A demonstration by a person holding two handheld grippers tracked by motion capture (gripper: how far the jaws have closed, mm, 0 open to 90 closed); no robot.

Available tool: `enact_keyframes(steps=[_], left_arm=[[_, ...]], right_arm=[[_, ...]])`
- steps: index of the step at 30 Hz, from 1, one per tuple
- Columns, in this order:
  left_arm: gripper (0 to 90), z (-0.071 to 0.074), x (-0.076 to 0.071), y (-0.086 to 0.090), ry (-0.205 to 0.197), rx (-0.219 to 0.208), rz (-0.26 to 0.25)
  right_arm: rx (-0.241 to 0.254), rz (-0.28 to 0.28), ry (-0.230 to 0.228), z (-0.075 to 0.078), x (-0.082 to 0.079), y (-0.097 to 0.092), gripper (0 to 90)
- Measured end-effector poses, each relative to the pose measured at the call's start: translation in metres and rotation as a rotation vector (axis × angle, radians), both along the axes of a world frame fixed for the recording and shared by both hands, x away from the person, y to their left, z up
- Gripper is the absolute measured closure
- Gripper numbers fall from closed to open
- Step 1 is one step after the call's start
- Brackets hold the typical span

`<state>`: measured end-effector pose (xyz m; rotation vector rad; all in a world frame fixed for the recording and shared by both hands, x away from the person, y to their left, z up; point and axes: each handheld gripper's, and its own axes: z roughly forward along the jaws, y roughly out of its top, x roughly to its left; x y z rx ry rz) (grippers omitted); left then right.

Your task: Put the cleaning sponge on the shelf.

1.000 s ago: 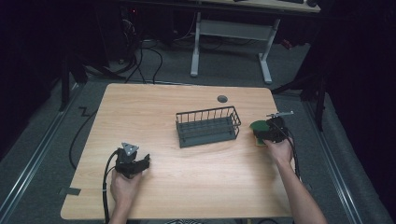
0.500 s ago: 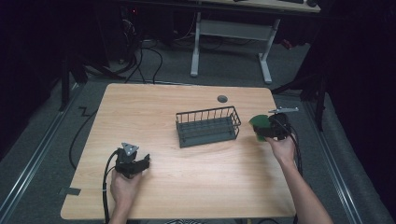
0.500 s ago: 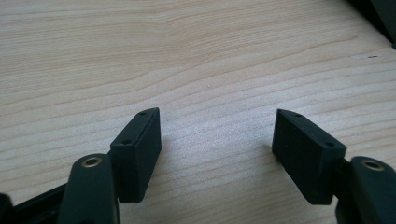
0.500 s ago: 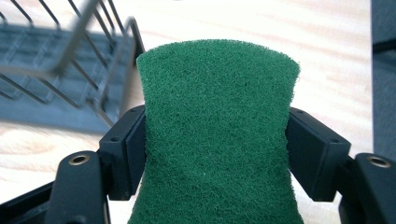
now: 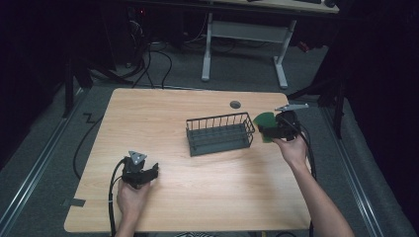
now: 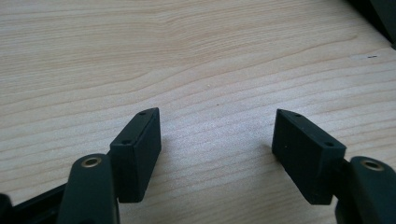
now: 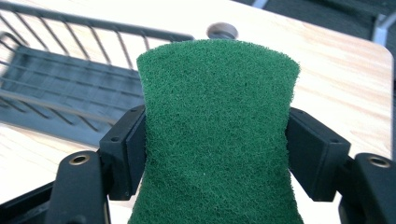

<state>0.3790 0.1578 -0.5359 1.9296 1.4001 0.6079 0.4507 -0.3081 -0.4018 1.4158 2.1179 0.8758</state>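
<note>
The right gripper is clamping a green scouring pad between its two black jaws, which are pressing in on the pad's sides so that it is pinching to a waist there and flaring wider above. In the high view the same right gripper is holding the green scouring pad just beside the right end of the wire basket, above the table; whether the pad is touching the basket's rim is hard to tell from this height. The right hand is gripping the tool from behind, its forearm coming in from the lower right.

The left gripper is standing with its jaws spread wide and nothing between them, bare wood grain of the table showing in the gap. In the high view the left gripper is lying low over the table's near left part, well apart from the basket, with the left hand wrapped around it and a black cable trailing back.

Behind the basket, a small round grommet is sitting in the tabletop.
</note>
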Motion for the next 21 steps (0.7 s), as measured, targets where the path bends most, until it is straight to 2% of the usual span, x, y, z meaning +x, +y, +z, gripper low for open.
enact_keyframes(steps=[9, 14, 21], left_arm=[[33.3, 0.000, 0.000, 0.000, -0.002, -0.002, 0.001], [33.3, 0.000, 0.000, 0.000, -0.002, -0.002, 0.001], [33.3, 0.000, 0.000, 0.000, -0.002, -0.002, 0.001]], right_arm=[[0.021, 0.073, -0.001, 0.017, 0.014, 0.035, 29.5], [0.031, 0.087, 0.003, 0.018, 0.026, 0.054, 29.5], [0.005, 0.080, 0.019, 0.011, 0.046, 0.077, 29.5]])
